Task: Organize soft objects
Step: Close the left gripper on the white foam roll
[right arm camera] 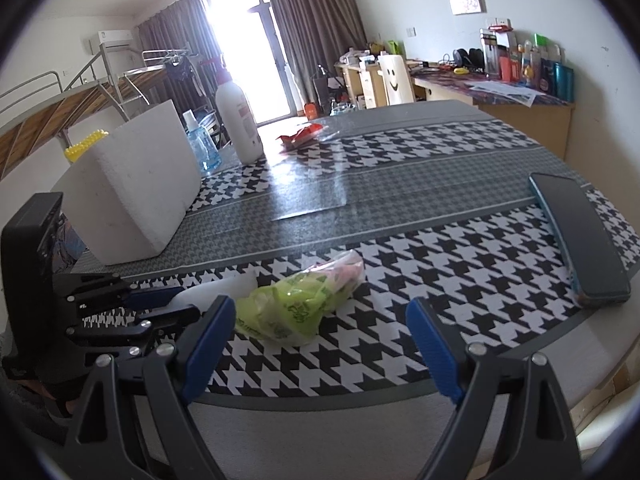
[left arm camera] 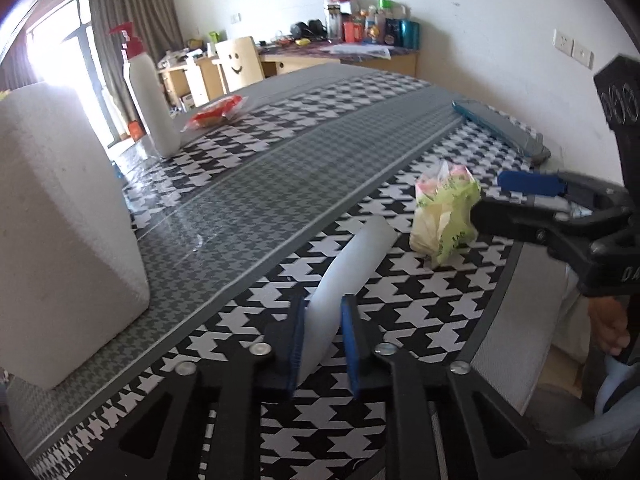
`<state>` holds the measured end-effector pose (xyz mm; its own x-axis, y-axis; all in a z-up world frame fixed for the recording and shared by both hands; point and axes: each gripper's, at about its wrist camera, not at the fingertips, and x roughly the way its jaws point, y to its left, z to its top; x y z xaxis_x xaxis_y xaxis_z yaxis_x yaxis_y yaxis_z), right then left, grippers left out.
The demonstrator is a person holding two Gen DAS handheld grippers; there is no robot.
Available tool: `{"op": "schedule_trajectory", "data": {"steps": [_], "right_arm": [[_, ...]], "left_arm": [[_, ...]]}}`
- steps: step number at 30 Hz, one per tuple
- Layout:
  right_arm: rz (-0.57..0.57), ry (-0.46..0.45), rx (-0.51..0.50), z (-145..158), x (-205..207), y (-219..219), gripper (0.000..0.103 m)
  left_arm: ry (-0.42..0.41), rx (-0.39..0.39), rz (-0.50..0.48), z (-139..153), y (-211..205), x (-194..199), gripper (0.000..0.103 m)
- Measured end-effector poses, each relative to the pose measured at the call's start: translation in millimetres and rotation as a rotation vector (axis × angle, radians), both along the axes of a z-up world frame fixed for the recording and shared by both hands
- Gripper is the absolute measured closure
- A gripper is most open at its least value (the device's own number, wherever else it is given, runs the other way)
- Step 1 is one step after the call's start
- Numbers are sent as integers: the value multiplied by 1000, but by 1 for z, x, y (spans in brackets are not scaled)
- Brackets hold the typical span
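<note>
My left gripper (left arm camera: 322, 344) is shut on a long white foam strip (left arm camera: 348, 268) that lies along the houndstooth tablecloth; the gripper also shows in the right wrist view (right arm camera: 160, 304), with the strip's end (right arm camera: 224, 286) beside it. A green and pink plastic bag (left arm camera: 444, 212) lies just past the strip's far end; it also shows in the right wrist view (right arm camera: 296, 300). My right gripper (right arm camera: 320, 348) is open and empty, just short of the bag; it also shows in the left wrist view (left arm camera: 516, 204). A white foam box (left arm camera: 60, 224) stands at the left.
A white pump bottle (left arm camera: 148, 96) and a red packet (left arm camera: 216, 114) sit at the far left of the table (left arm camera: 280, 184). A blue bottle (right arm camera: 202, 144) stands behind the foam box (right arm camera: 136, 192). A phone in a blue case (right arm camera: 580, 236) lies at the right edge.
</note>
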<state>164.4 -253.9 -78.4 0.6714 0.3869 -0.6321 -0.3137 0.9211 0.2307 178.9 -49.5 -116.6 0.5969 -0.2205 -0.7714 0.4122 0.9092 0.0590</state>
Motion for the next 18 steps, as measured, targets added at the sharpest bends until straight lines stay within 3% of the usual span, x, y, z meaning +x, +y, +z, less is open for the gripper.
{"op": "schedule_trajectory", "data": {"steps": [2,15,18], "right_arm": [[4,7,-2,-1,2,2,13],[6,65,24,-9,16,14,13],[1,79,29,-11,18,14,25]], "left_arm": [[-4,-20,-3,1,3,-3,93],[-72,-155,38,19,22,-26,94],[-73,-161,46,19,24,-28,94]]}}
